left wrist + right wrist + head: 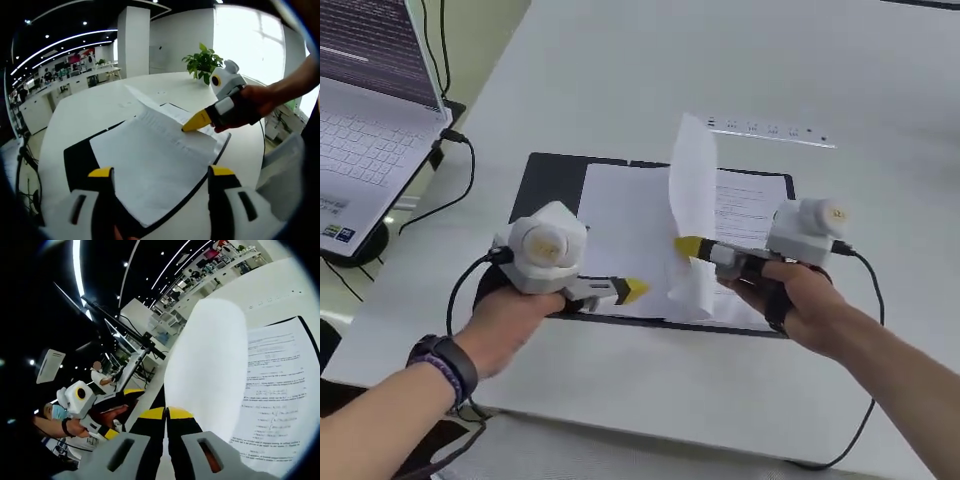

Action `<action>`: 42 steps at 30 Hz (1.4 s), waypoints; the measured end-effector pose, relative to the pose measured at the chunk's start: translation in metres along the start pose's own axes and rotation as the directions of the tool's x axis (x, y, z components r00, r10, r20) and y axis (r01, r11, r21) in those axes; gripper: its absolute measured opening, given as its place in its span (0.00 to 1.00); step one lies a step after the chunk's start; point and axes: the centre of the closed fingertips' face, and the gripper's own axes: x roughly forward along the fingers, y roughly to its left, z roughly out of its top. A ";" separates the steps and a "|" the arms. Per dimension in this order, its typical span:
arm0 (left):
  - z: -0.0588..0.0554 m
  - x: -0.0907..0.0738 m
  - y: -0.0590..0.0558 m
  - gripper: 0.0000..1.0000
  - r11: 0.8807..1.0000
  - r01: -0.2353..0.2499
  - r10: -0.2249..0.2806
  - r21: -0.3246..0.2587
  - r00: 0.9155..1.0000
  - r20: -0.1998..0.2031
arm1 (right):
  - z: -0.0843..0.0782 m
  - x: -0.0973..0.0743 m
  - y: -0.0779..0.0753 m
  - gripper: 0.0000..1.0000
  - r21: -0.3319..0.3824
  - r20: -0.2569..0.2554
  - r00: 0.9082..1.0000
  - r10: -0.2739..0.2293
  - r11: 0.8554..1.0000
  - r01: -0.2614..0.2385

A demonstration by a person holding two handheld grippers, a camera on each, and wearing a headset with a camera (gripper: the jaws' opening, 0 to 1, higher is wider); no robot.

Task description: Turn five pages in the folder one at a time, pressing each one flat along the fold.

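Observation:
A black folder [548,175] lies open on the white table, with white sheets on its left side [620,225] and a printed page [750,205] on its right. One page [692,195] stands upright over the fold. My right gripper [690,247] is shut on this page's lower edge; in the right gripper view the page [210,365] rises from between the yellow tips of my right gripper [166,413]. My left gripper [630,290] hovers at the folder's near edge, left of the raised page. In its own view my left gripper [161,172] is open over the left sheets [150,160].
An open laptop [370,100] sits at the table's far left with cables [460,190] running beside the folder. A white power strip [770,130] lies behind the folder. A potted plant [202,62] stands at the table's far side. The table edge [650,430] is close in front.

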 end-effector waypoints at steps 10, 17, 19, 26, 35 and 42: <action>-0.023 -0.033 0.023 0.78 0.998 -0.056 0.056 -0.042 0.998 -0.011 | -0.012 0.030 0.012 0.00 0.004 -0.047 0.998 0.029 1.000 -0.029; -0.029 -0.048 0.033 0.81 0.993 -0.085 0.085 -0.079 0.996 -0.003 | -0.021 0.052 0.019 0.00 0.008 -0.074 0.996 0.056 0.998 -0.056; -0.028 -0.052 0.033 0.81 0.993 -0.087 0.087 -0.078 0.996 -0.003 | -0.025 0.058 0.021 0.00 0.010 -0.087 0.994 0.063 0.998 -0.062; -0.030 -0.060 0.036 0.83 0.993 -0.093 0.093 -0.077 0.996 -0.005 | -0.036 0.073 0.020 0.00 0.028 -0.110 0.992 0.067 0.998 -0.064; -0.028 -0.071 0.034 0.82 0.989 -0.107 0.109 -0.100 0.994 0.011 | -0.049 0.086 0.011 0.00 0.054 -0.145 0.988 0.048 0.998 -0.040; -0.028 -0.076 0.033 0.82 0.987 -0.119 0.122 -0.112 0.992 0.019 | -0.059 0.098 0.005 0.00 0.083 -0.168 0.985 0.036 0.996 -0.022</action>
